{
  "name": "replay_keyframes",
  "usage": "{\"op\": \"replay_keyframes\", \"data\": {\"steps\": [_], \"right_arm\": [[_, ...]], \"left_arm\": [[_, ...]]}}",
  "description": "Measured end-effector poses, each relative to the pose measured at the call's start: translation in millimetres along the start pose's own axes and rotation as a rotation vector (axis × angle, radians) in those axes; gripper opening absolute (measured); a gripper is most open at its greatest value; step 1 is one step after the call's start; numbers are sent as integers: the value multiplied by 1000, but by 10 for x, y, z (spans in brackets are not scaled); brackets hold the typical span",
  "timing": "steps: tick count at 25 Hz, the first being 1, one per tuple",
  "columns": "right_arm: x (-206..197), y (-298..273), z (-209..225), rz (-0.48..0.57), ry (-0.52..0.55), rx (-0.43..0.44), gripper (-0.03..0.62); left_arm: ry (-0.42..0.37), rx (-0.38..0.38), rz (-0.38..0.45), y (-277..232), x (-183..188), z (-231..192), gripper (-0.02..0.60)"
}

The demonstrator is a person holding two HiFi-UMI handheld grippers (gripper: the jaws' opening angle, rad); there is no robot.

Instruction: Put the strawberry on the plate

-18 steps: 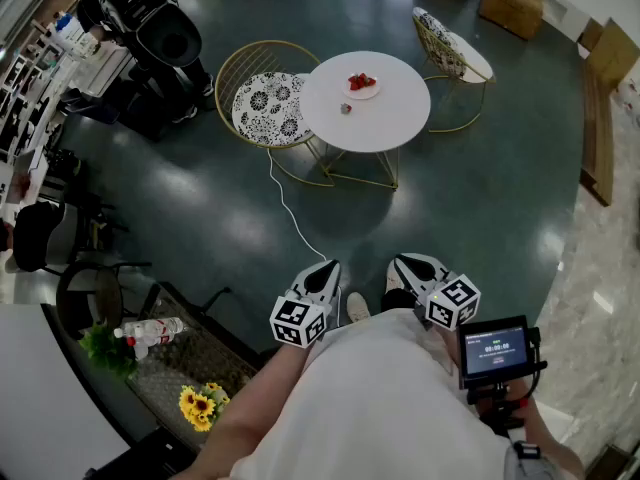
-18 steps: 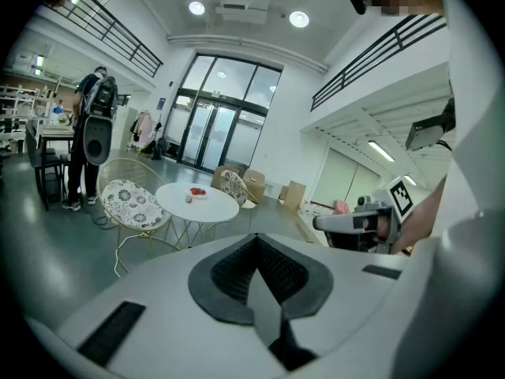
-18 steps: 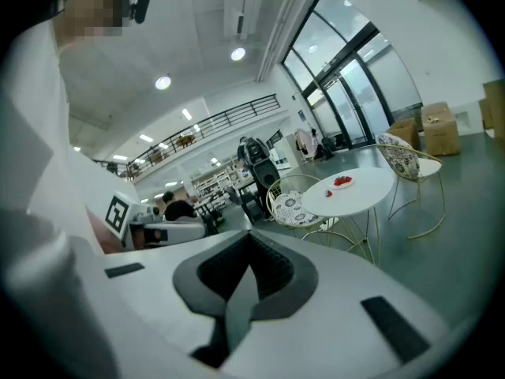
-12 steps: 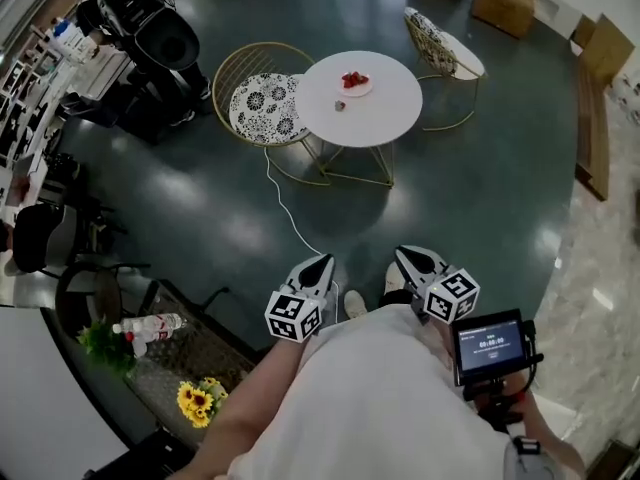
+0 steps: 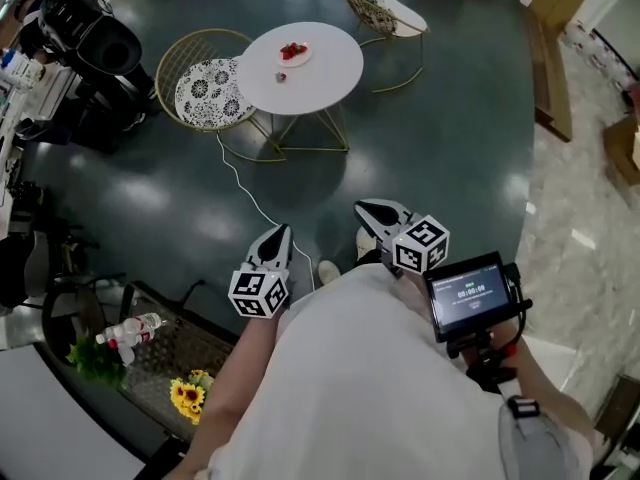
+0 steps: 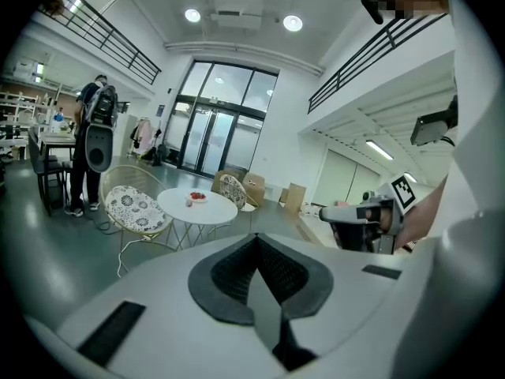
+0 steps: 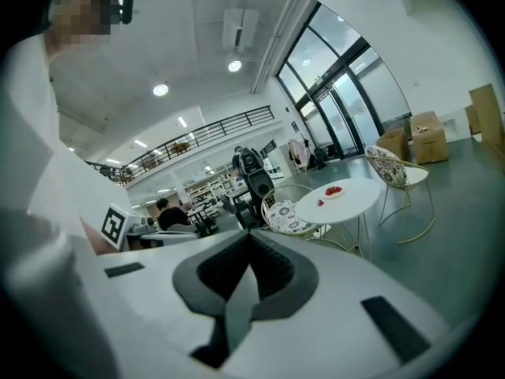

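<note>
Lying on the round white bench (image 5: 325, 73) at upper left of the head view, the strawberry (image 5: 281, 76) is seen just beside the plate (image 5: 293, 53). In its own view, the left gripper (image 6: 256, 243) is shown with fingers pressed together, empty; in the right gripper view, the right gripper (image 7: 250, 242) is closed likewise.

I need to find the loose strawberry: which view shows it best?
The head view: from above, the strawberry lies on the white table, clearly apart from the plate. Both gripper views show it side-on, a tiny speck beside the plate.
</note>
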State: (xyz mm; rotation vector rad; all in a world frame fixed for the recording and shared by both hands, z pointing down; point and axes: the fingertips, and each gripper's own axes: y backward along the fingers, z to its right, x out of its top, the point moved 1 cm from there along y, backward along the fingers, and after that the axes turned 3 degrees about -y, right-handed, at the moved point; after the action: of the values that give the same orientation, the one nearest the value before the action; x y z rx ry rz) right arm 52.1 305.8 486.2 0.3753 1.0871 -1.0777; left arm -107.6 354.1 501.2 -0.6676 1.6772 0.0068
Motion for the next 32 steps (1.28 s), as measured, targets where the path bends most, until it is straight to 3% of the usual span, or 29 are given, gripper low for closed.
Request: {"op": "replay_keyframes", "data": {"steps": [32], "right_arm": [[61, -74, 155, 4, -3, -43, 7]], "left_arm": [[-12, -44, -15, -197, 85, -91, 6]]}}
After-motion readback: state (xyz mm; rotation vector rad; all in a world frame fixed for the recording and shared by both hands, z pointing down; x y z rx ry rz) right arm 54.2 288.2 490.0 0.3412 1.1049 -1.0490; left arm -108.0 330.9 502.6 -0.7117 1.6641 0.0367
